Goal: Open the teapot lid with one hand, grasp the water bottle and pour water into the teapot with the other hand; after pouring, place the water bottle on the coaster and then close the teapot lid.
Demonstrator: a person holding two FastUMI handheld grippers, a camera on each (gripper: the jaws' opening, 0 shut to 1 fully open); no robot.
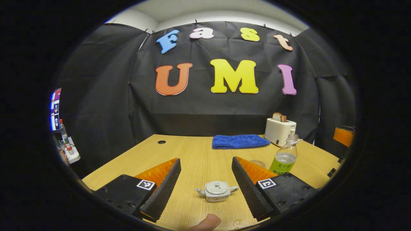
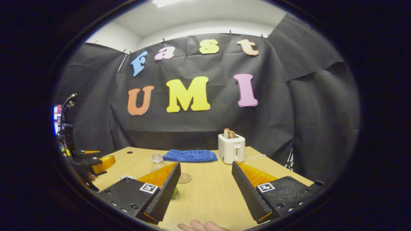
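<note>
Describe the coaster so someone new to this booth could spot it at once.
Start at the wooden table and find the white toaster and the blue towel along its back edge. The coaster lies in front of the towel, just right of the clear bottle. It is a small round flat disc, the lowest thing there.
</note>
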